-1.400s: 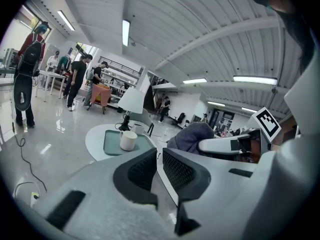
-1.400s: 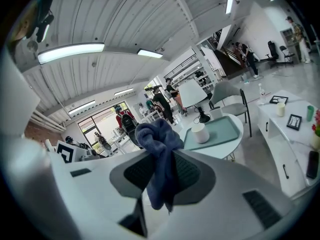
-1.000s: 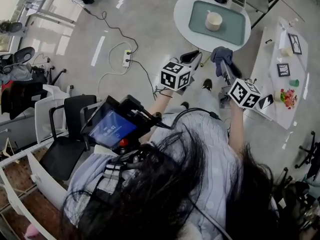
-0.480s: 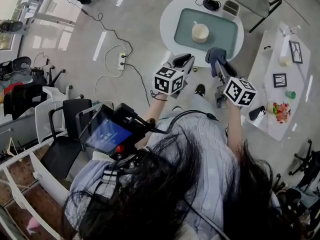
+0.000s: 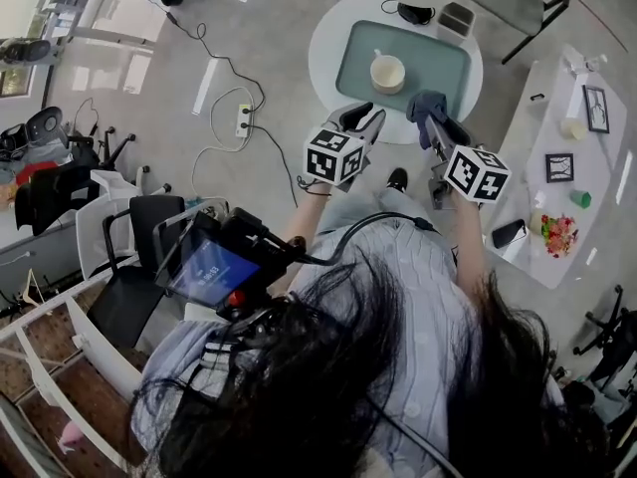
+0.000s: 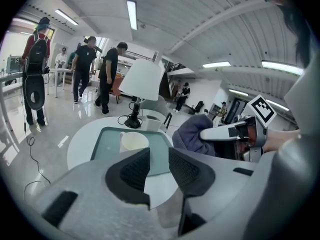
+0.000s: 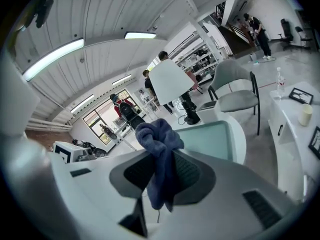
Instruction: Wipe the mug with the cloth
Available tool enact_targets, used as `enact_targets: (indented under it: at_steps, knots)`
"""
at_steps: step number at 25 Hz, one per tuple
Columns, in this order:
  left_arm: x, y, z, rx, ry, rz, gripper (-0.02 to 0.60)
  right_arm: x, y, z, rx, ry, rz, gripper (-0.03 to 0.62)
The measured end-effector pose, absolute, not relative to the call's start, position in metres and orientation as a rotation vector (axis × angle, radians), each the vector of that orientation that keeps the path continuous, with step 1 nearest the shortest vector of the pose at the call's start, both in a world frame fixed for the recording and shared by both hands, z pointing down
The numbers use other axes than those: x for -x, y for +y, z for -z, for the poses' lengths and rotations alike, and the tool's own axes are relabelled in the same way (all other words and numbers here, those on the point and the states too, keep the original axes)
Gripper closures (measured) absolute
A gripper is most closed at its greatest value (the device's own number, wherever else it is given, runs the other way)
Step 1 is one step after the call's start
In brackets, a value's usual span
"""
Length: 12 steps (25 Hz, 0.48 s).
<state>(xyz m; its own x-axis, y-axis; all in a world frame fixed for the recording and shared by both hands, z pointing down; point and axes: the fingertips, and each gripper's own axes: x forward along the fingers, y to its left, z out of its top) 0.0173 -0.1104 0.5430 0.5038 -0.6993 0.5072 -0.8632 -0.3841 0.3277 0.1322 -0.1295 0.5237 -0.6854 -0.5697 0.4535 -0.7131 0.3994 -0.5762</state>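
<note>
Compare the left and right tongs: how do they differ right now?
The left tongs are empty, jaws slightly apart and just been opening; the right tongs are shut on the cloth. The left tongs line up near the mug; the right tongs sit further to its right. Both hover at the table edge, short of the mug.

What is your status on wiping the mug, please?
Left gripper just opening, empty. Right gripper shut on bunched blue-grey cloth. Cream ceramic mug upright on pale green tray, untouched. Path clear.
</note>
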Motion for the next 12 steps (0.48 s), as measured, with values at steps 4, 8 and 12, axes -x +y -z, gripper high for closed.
enact_targets:
  at_steps: [4,8,12]
  knots:
    - [-0.018,-0.112,-0.554,-2.204,-1.242,-0.456,0.431,-0.13,-0.133,-0.528,-1.127,-2.453,-1.171,0.487]
    - [-0.018,-0.121,-0.57,-2.212,-1.21,-0.536,0.361,-0.132,-0.137,-0.533,-1.128,-2.435,-1.191,0.487]
    - [-0.011,-0.144,-0.585,-2.233,-1.186,-0.612,0.299,-0.128,-0.149,-0.539,-1.159,-2.411,-1.199,0.487]
